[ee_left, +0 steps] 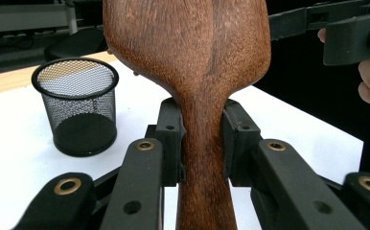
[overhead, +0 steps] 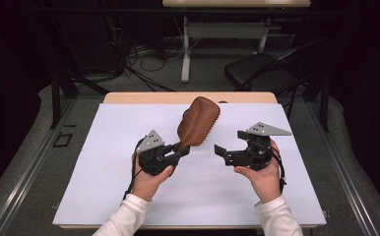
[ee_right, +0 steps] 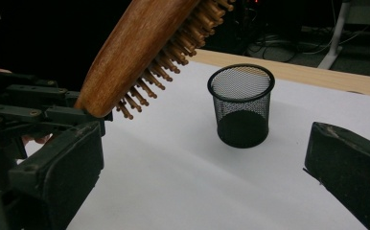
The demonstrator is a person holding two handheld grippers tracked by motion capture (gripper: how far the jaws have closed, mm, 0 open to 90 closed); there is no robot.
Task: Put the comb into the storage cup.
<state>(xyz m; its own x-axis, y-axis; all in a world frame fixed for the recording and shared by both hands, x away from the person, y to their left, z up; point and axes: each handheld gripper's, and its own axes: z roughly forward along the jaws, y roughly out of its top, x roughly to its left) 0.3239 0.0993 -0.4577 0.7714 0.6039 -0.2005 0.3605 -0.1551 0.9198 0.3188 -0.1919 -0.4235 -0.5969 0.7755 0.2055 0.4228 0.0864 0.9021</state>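
A brown wooden hairbrush [overhead: 199,122] is held by its handle in my left gripper [overhead: 182,147], head raised and tilted away over the table. In the left gripper view the pads [ee_left: 171,139] press on both sides of the brush's neck [ee_left: 200,143]. The bristles [ee_right: 173,57] point toward the right side. My right gripper [overhead: 227,142] hovers just right of the brush, open, with nothing between its jaws [ee_right: 202,172]. A black mesh cup [ee_right: 243,108] stands upright and empty on the white sheet beyond the brush; it is also in the left gripper view [ee_left: 77,105].
A white sheet [overhead: 129,196] covers the wooden table, whose far edge [overhead: 143,97] shows bare. Beyond the table stand a black chair [overhead: 257,69], another desk's legs [overhead: 185,54] and floor cables [overhead: 148,64].
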